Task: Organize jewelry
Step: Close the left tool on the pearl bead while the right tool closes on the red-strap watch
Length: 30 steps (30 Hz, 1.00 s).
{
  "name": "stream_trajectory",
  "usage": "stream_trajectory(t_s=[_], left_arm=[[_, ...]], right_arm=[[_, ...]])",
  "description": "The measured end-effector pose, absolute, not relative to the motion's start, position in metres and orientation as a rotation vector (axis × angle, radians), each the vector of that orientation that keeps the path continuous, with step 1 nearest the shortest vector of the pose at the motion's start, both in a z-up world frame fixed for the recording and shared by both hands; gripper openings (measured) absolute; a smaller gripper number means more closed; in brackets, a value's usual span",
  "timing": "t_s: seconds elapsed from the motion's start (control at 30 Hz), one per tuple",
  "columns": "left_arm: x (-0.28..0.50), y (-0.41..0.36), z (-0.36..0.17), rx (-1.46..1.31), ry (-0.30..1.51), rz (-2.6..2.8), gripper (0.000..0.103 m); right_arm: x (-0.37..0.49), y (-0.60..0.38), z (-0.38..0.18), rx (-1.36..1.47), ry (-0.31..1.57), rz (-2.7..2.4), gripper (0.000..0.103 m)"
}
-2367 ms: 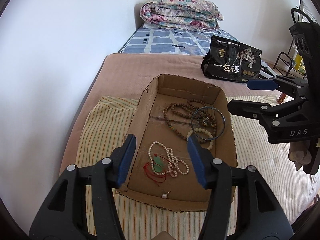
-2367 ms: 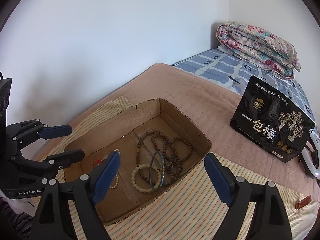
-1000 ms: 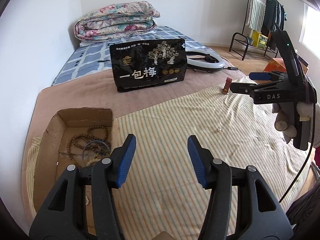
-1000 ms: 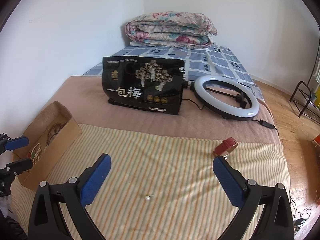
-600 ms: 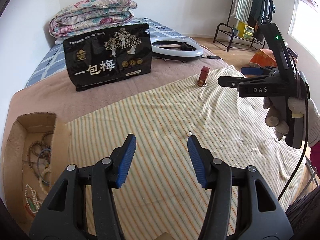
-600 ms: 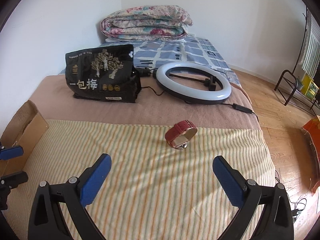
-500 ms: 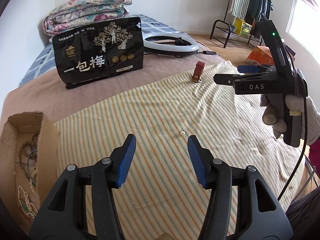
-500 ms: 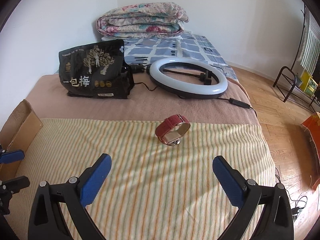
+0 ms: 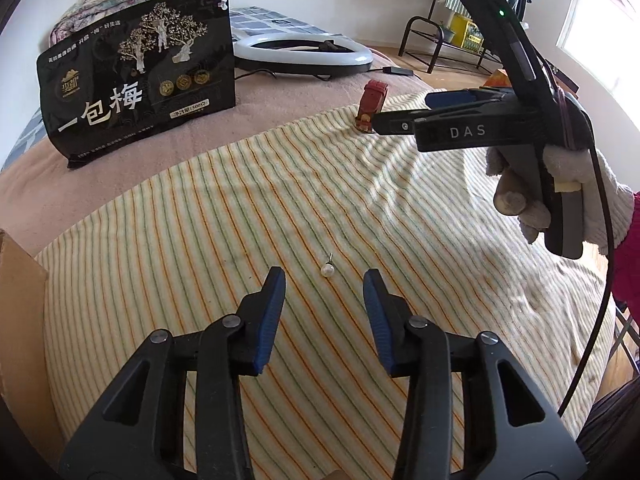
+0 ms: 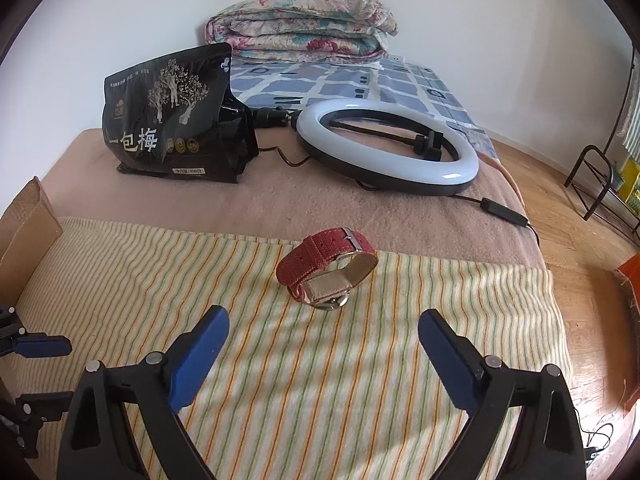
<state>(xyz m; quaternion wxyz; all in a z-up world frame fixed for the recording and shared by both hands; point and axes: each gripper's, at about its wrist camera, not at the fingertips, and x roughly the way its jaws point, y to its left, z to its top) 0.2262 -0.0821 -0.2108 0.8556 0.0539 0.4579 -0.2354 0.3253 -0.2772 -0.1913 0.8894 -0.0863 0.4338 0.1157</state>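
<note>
A small white pearl earring [image 9: 327, 270] lies on the striped cloth [image 9: 248, 184], just ahead of my left gripper [image 9: 323, 280]. Its blue pads stand either side of the pearl without touching it, and the jaws are closing. A red-strapped watch [image 10: 326, 268] stands on the cloth's far edge, a little beyond my right gripper [image 10: 324, 318]. That gripper is wide open and closing slightly, with nothing between its pads. The left wrist view shows the right gripper [image 9: 404, 111] in a gloved hand [image 9: 560, 184], next to the watch [image 9: 372, 98].
A cardboard box [image 10: 28, 216] sits at the left edge of the bed. Behind the cloth stand a black snack bag [image 10: 172, 120] and a ring light [image 10: 384, 156] with its cable. A folded quilt [image 10: 300, 28] lies by the wall. A metal rack [image 9: 440, 36] stands on the wooden floor.
Both grippers swung away from the jewelry box and sank toward the cloth. The left one came up to the pearl and its jaws narrowed. The right one drew close to the watch.
</note>
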Motion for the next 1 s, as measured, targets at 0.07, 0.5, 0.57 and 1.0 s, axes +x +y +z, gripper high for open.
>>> stream_trajectory(t_s=[0.07,0.5,0.57,1.0], left_arm=[[0.230,-0.084,-0.217,0.110,0.975,-0.500,0.030],[0.245,-0.094,-0.233,0.110,0.981,-0.531,0.018],[0.244,-0.094,-0.234,0.110,0.978,-0.533,0.016],[0.241,-0.094,-0.231,0.130,0.963,-0.529,0.006]], right_arm=[[0.331,-0.276,-0.196,-0.174,0.907,0.252,0.094],[0.359,-0.274,-0.216,-0.186,0.930,0.265,0.081],[0.362,-0.274,-0.219,-0.190,0.941,0.265,0.075],[0.357,-0.273,-0.220,-0.183,0.948,0.241,0.050]])
